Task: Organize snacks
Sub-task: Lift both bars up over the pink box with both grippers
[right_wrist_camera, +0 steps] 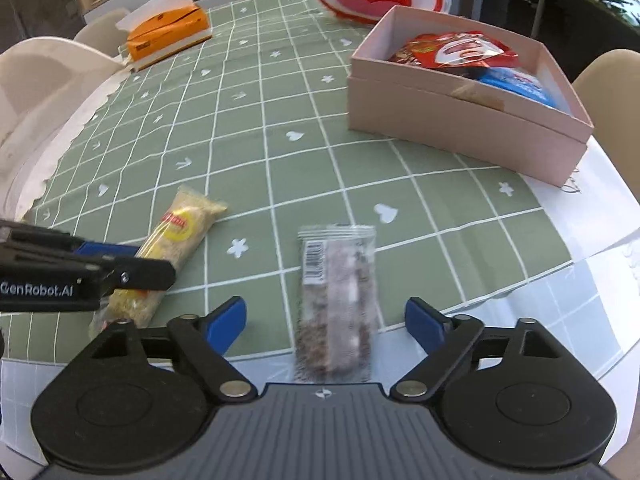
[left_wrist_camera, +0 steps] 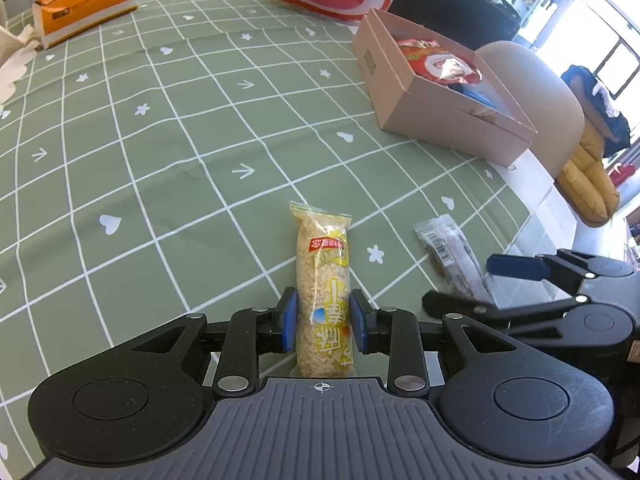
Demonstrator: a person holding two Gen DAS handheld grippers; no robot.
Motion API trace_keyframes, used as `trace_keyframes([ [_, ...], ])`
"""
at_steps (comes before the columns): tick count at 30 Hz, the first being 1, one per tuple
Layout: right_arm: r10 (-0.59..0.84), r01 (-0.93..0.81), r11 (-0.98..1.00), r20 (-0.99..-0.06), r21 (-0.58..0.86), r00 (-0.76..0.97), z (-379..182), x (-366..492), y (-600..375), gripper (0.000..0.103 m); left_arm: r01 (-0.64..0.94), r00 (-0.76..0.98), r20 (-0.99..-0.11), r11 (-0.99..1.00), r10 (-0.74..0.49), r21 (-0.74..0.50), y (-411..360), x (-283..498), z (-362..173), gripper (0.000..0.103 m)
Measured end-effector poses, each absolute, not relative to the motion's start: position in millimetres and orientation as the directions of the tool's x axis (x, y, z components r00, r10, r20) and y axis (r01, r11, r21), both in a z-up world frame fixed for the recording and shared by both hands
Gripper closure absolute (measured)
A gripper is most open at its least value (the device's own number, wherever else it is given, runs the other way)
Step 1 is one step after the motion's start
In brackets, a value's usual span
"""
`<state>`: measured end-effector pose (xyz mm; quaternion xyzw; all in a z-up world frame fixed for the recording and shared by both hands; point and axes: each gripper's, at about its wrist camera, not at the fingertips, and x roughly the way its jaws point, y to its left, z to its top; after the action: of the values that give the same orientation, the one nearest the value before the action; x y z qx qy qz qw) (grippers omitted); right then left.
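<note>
With my left gripper clenched on the rice-crisp bar and my right gripper released around the dark bar at the table's edge, I judged squeezing mid-wrapper best before lifting both toward the pink box.

Bright windows far right, beige chairs around a table under green checked cloth, pale floor.

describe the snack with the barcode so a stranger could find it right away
On the green checked tablecloth, look near the front edge, well short of the pink box. The dark snack bar has a clear wrapper with a white barcode; its neighbour, the rice bar, is pale with yellow print.
</note>
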<state>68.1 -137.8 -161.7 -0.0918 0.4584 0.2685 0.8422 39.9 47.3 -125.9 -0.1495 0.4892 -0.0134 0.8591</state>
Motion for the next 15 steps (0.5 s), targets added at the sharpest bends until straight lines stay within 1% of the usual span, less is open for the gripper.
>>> trace_keyframes([
  [1, 0.367, -0.538, 0.839, -0.818, 0.085, 0.443, -161.0, 68.4, -138.6, 0.033, -0.124, 0.521, -0.837, 0.955, -0.169, -0.270, 47.0, 39.7, -125.9, 0.071],
  [2, 0.361, -0.543, 0.837, -0.816, 0.069, 0.452, -160.0, 67.8, -138.4, 0.039, -0.126, 0.521, -0.837, 0.955, -0.167, -0.269, 46.6, 39.5, -126.0, 0.071],
  [3, 0.355, -0.553, 0.832, -0.815, 0.051, 0.459, -159.2, 67.2, -137.7, 0.052, -0.127, 0.521, -0.837, 0.955, -0.166, -0.268, 46.4, 39.3, -126.0, 0.071],
  [4, 0.348, -0.562, 0.826, -0.815, 0.033, 0.463, -158.7, 67.1, -136.6, 0.061, -0.129, 0.521, -0.838, 0.955, -0.164, -0.267, 46.0, 39.3, -126.0, 0.071],
  [7, 0.345, -0.570, 0.821, -0.820, 0.027, 0.458, -156.3, 68.4, -140.1, 0.067, -0.133, 0.525, -0.834, 0.952, -0.168, -0.275, 44.2, 38.1, -125.4, 0.071],
  [11, 0.366, -0.541, 0.837, -0.815, 0.078, 0.449, -145.5, 74.0, -158.0, 0.068, -0.103, 0.530, -0.827, 0.954, -0.186, -0.281, 35.2, 33.8, -119.5, 0.071],
  [15, 0.394, -0.505, 0.858, -0.751, 0.093, 0.530, -107.4, 81.0, -186.4, 0.069, -0.065, 0.551, -0.803, 0.947, -0.229, -0.315, 20.7, 40.9, -93.7, 0.071],
])
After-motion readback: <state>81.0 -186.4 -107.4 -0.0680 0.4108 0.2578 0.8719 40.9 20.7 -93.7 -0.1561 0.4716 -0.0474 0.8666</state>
